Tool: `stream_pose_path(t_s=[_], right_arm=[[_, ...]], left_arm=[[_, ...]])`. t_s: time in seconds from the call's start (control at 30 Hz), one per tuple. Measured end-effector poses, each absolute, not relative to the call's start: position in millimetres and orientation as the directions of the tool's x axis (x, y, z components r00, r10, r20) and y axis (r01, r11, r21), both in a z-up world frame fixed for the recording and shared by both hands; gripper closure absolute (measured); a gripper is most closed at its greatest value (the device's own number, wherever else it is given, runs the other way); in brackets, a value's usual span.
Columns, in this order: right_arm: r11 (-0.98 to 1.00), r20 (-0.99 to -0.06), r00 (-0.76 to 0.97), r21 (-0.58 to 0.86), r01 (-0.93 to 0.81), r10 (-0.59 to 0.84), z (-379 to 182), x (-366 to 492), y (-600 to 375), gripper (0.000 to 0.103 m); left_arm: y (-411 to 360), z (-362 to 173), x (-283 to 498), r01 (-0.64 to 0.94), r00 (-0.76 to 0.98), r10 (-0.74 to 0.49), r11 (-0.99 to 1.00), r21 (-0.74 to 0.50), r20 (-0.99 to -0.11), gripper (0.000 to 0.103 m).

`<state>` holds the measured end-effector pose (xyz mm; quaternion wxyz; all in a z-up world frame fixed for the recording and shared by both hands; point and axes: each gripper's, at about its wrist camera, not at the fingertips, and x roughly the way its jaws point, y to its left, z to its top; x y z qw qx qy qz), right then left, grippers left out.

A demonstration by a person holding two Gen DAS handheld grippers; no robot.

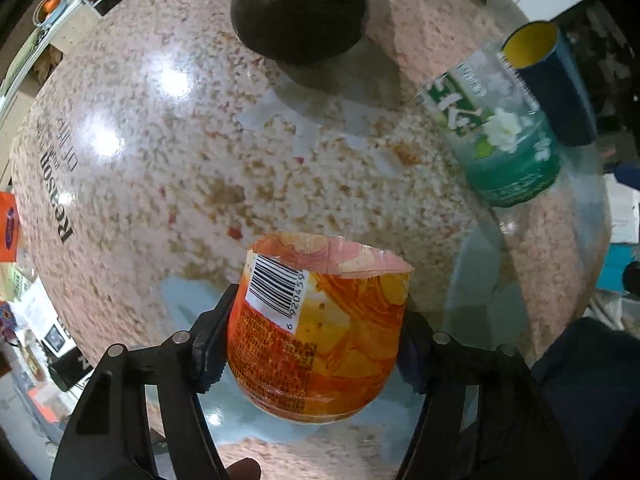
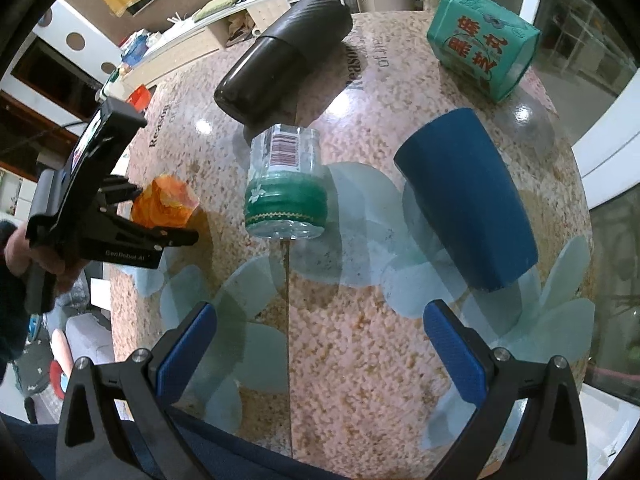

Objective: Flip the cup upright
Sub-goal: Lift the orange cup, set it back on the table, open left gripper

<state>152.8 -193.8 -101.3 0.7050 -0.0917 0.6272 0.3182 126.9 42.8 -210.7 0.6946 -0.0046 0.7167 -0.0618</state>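
Your left gripper [image 1: 316, 336] has the orange cup [image 1: 320, 336] clamped between its jaws.
It is held over the worktop [image 1: 180, 140] near its left edge, open end facing away; your right gripper [image 2: 320, 352] gapes wide and empty; beyond lie a green-labelled cup [image 2: 286, 188] and blue cup [image 2: 468, 196].

Orange cup [image 1: 316, 336] barcode: "6 920459". Table [image 1: 160, 140]: "Reason of life". Left tongs [image 2: 160, 216]: "GenRobot.AI".

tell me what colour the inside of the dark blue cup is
Yellow inside the dark blue cup, seen best in the left wrist view.
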Motion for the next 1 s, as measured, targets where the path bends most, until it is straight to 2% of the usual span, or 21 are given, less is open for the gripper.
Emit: stream_pose_path(t_s=[0.27, 0.5, 0.7, 1.0], right_arm=[[0.799, -0.934, 0.041, 0.281, -0.531, 0.355, -88.4, 141.0, -201.1, 0.000], [0.828, -0.929, 0.064, 0.290, -0.480, 0.363, -77.0, 125.9, -214.7, 0.000], [0.840, -0.933, 0.074, 0.279, -0.465, 0.351, -70.6, 115.7, -233.2, 0.000], [0.791, -0.925, -0.029, 0.340, -0.509, 0.379, -85.7, 115.3, -245.1, 0.000]], left_arm=[[29.1, -166.0, 86.9, 0.004, 0.056, -0.171, 0.985, -0.171, -0.984, 0.032], [0.0, -136.2, 38.1, -0.070, 0.120, -0.174, 0.981, -0.183, -0.977, 0.032], [-31.9, -137.8, 15.2, -0.117, 0.123, -0.233, 0.962, -0.248, -0.965, 0.032], [-68.3, -163.9, 9.9, -0.253, 0.128, -0.245, 0.929, -0.270, -0.961, 0.032]])
